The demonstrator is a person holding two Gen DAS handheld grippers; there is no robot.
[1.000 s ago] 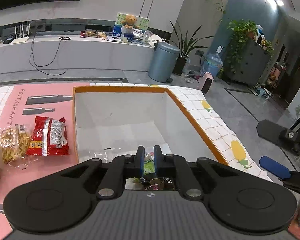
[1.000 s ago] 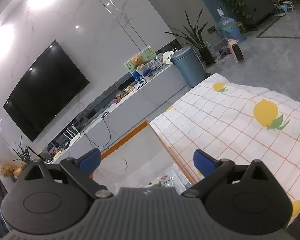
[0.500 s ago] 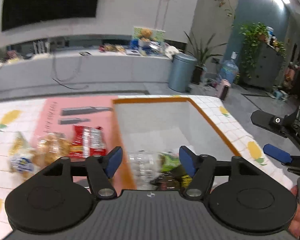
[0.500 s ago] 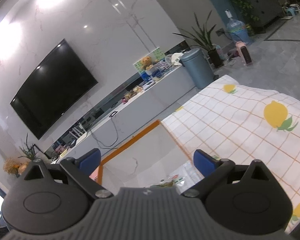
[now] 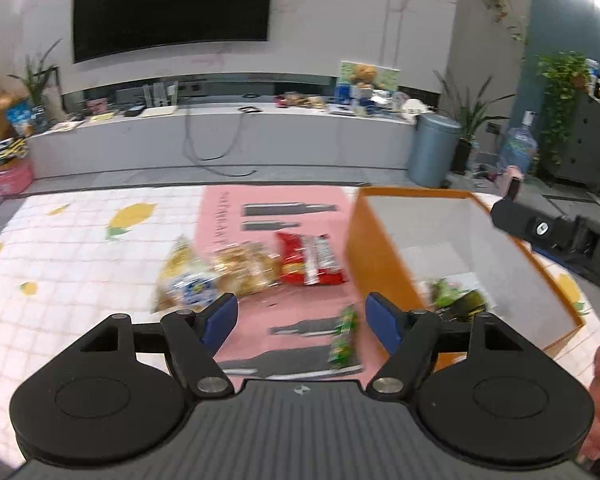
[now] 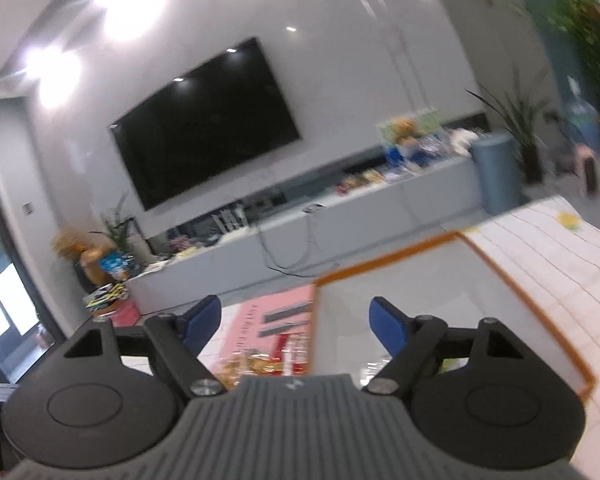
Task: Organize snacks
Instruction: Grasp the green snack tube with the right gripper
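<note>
L hand-held gripper (image 5: 301,317): jaws just opened, empty, over green pack (image 5: 343,338) beside box (image 5: 374,260).
R hand-held gripper (image 6: 296,322): released, jaws just narrowing, nothing between.
Box: holds sorted snacks; red pack (image 5: 310,258) etc. wait on surface (image 5: 80,248).

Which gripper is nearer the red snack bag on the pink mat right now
Left. The left gripper hangs open just short of the red snack bag, nothing between its fingers. The right gripper, also open, is over by the orange box, farther away.
</note>
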